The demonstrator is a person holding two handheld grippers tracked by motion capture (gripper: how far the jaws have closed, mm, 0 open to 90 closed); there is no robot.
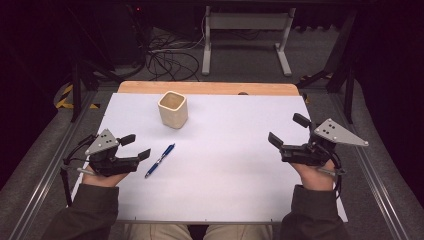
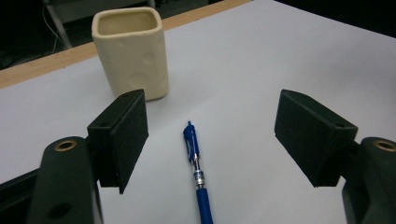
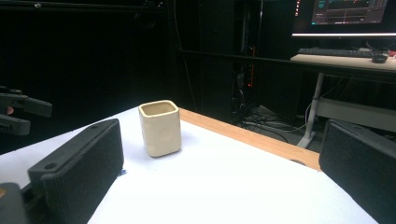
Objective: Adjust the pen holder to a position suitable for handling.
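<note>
Two handheld black grippers sit over the white-topped bench [image 1: 225, 170] right now, and the landmark to steer by is the cream, square-mouthed ceramic cup [image 1: 173, 109] standing upright toward the far side. Nearer the person than that cup, and a touch to its left, lies the blue click pen with a silver band [image 1: 160, 160], flat on the white surface, well apart from the cup and angled with one end pointing roughly toward it. The left gripper [image 1: 139, 147] is just beside the pen, on the side away from the bench's middle, nearer the person than the cup. In the left gripper view its fingers [image 2: 122, 140] stand apart, one on either side of the pen [image 2: 198, 177], and neither pad touches it; the cup [image 2: 131, 51] rises beyond them. Over to the right gripper [image 1: 288, 129], far off to the cup's right and well apart from the pen: its fingers [image 3: 79, 168] are spread wide with nothing between them, and in the right gripper view the cup [image 3: 160, 127] stands between and beyond them.
</note>
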